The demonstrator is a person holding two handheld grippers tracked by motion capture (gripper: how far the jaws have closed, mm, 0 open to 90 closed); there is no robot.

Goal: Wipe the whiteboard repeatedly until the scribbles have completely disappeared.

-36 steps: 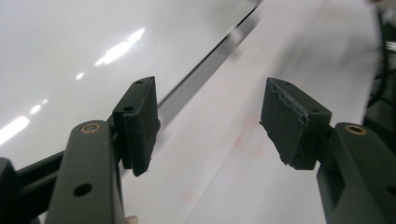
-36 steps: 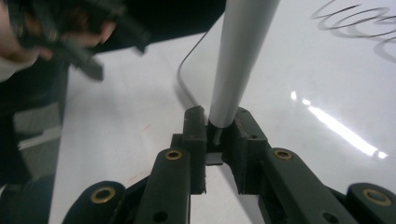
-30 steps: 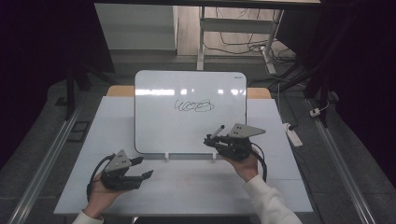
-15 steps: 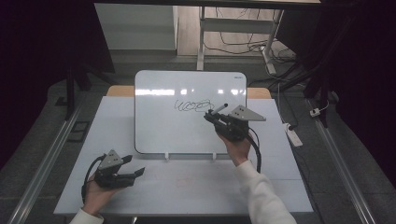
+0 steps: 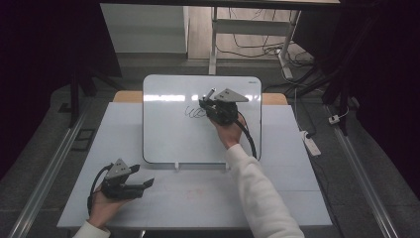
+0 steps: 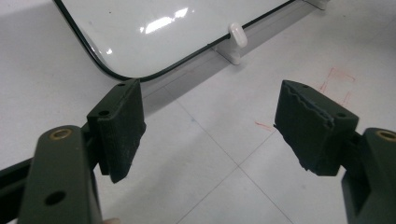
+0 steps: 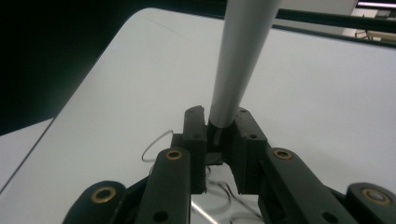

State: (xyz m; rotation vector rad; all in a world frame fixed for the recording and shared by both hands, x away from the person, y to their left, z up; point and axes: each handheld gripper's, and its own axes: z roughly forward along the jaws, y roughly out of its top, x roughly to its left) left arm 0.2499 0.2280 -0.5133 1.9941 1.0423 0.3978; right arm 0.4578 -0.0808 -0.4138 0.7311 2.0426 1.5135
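- A pale grey, matt rectangular table (image 5: 297, 148) stands in a dim room; dark floor, metal rails and loose cables surround it, and a white power strip (image 5: 310, 144) lies just off its right edge.
- One glossy white rectangular whiteboard with rounded black-edged corners (image 5: 168, 129) leans in two small white plastic feet (image 6: 236, 37) at mid-table, with a black scribble (image 5: 193, 113) near its upper middle.
- The right gripper (image 5: 208, 101) grips one slim grey marker pen (image 7: 238, 56), jaws tight on its barrel, over the scribble.
- The left gripper (image 5: 141, 186) rests near the table's front left corner, jaws spread wide with nothing between them; they have just been opening.
- A second ago the right gripper hovered at the board's lower right edge; now it sits higher, at the scribble. The left hand sits slightly nearer the front edge.
- Faint red marks (image 6: 336, 79) show on the table.
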